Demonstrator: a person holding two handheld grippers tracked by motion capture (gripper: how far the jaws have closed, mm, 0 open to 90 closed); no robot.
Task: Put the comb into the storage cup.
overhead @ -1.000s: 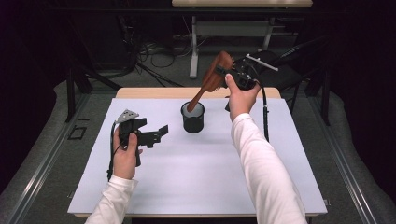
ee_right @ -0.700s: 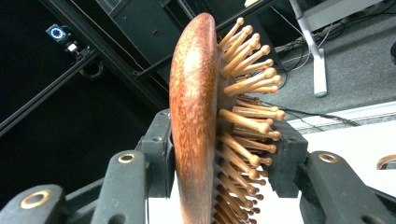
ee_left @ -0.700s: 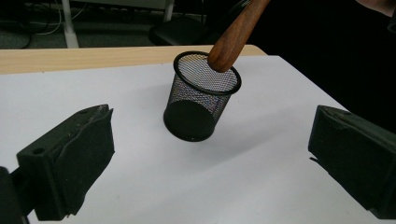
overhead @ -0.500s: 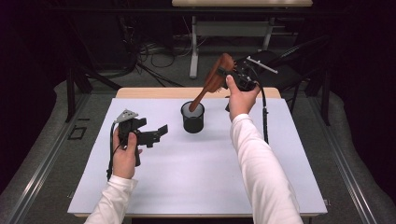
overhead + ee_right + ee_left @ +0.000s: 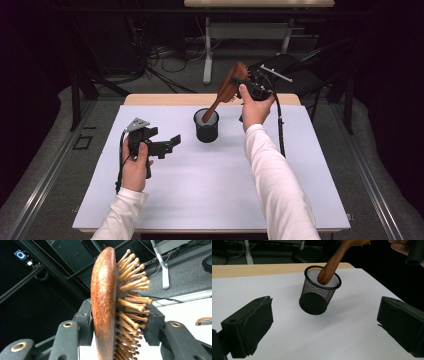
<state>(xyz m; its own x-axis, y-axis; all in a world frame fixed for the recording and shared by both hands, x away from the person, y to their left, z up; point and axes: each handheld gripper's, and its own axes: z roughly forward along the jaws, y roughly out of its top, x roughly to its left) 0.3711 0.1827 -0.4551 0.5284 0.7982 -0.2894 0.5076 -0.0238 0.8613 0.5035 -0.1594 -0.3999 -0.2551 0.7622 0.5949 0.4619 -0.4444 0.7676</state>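
Note:
A wooden hairbrush (image 5: 227, 92) with wooden pins leans with its handle end inside a black mesh cup (image 5: 206, 125) that stands near the table's far middle. My right gripper (image 5: 239, 86) is shut on the brush's head (image 5: 110, 307), one jaw on its smooth back and the other against the pins. The handle (image 5: 332, 263) slants down into the cup (image 5: 318, 291), seen ahead of my left gripper. My left gripper (image 5: 172, 142) hangs left of the cup above the white mat, open, its pads (image 5: 252, 325) wide apart with nothing between them.
A white mat (image 5: 210, 190) covers most of the wooden table (image 5: 165, 99). A black cable (image 5: 280, 130) trails from the right gripper down over the mat. Beyond the far edge stand dark furniture legs and floor cables.
The right gripper with the brush head has shifted slightly; the handle end stays in the cup. The left gripper has not moved.

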